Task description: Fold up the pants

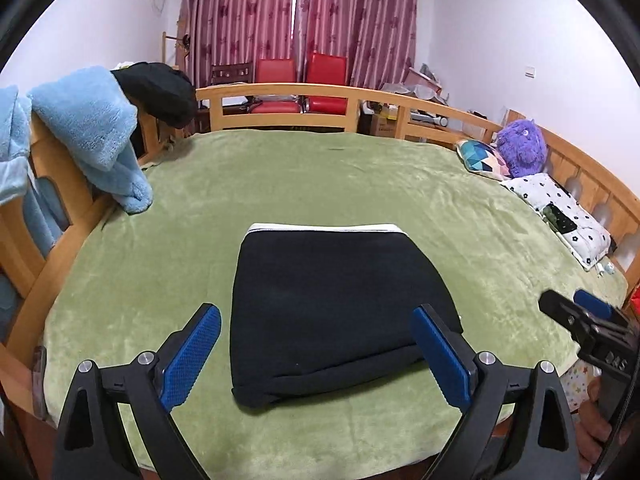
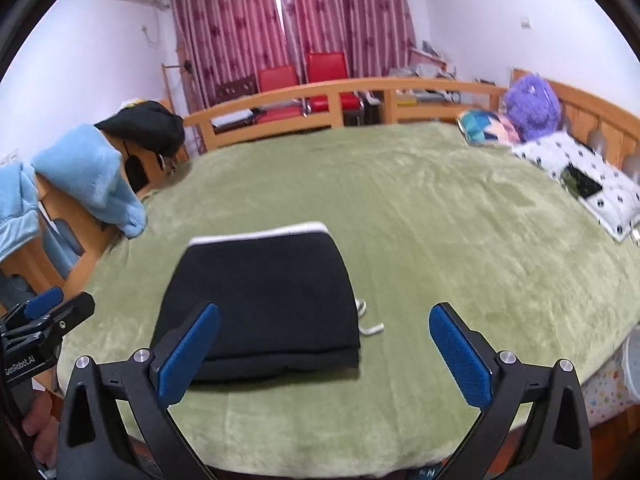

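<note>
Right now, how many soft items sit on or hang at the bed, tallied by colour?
Black: 2, the folded pants and a black garment on the rail.
Light blue: 1, a fleece garment on the rail.
Purple: 1, a plush toy.
Patterned: 2, a geometric cushion and a dotted pillow.
Total: 6

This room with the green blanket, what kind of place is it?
Most likely a home bedroom: a wooden-railed bed under a green blanket, pillows with a purple plush toy, and drawn curtains.

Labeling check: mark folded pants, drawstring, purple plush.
folded black pants (image 1: 336, 304), left wrist view, middle of top layer
white drawstring (image 2: 372, 329), right wrist view, loose end beside the pants
purple plush toy (image 1: 520, 148), left wrist view, middle of its body
</note>
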A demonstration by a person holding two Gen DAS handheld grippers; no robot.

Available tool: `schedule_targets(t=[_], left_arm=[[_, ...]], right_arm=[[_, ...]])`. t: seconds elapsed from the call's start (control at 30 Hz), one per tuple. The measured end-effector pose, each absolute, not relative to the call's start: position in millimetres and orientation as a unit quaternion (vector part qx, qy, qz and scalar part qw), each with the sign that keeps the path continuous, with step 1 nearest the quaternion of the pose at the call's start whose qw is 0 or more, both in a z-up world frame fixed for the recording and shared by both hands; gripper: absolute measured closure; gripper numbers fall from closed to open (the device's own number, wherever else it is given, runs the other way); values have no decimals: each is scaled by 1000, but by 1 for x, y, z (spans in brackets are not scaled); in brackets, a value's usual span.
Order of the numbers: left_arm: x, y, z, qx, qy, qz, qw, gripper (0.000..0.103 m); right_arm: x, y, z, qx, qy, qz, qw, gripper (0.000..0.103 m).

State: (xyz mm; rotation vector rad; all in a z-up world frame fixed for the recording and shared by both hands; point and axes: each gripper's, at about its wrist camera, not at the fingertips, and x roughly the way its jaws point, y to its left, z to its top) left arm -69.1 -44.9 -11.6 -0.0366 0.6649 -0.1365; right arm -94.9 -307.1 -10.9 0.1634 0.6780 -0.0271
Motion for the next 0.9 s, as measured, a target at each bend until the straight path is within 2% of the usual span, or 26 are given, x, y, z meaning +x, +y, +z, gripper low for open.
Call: schedule_targets(t=[0.9], left_arm=[[-75,-49,-19,-19,328,-76,941,6]], right_arm=[[-94,-293,-29,51,347,-20,936,0]])
